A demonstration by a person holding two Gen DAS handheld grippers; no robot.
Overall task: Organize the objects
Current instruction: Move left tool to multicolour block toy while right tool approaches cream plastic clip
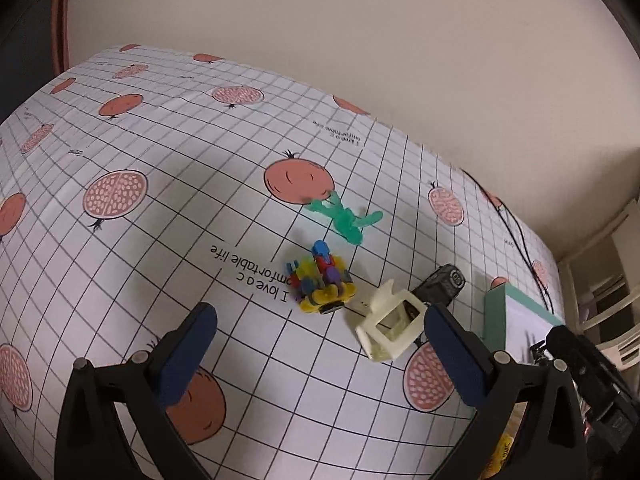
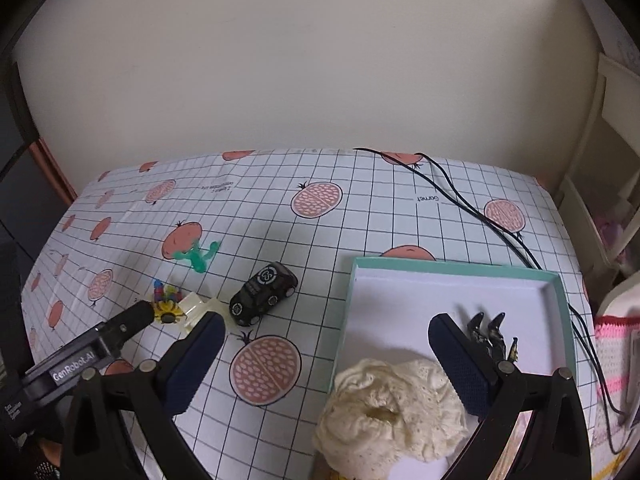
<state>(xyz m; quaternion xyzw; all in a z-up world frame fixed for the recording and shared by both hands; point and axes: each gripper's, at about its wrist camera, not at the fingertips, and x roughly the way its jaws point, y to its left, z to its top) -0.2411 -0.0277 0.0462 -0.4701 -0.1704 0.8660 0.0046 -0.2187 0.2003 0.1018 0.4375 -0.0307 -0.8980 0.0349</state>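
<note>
**Both tools standing wide over the toy-strewn counter**

The counter, covered in a gridded cloth printed with pomegranates, is carrying everything. At its right side a shallow teal-rimmed box is sitting with a white floor; a cream lacy fabric piece is lying across the box's near-left corner, and small dark figurines are resting inside near the right wall. Two black cables are trailing across the cloth behind the box.

The right tool is hanging released, its blue pads spread wide, one over the cloth and one over the box, gripping nothing. The left tool is likewise released, its jaws as wide as they go and nothing between its pads; it is hovering above the toys.

Left of the box, a black toy car is standing on the cloth. Just beside it a cream plastic frame toy is lying tilted, with a multicoloured block toy close by. Behind them a green stretchy figure is lying flat, touching a printed pomegranate.
</note>
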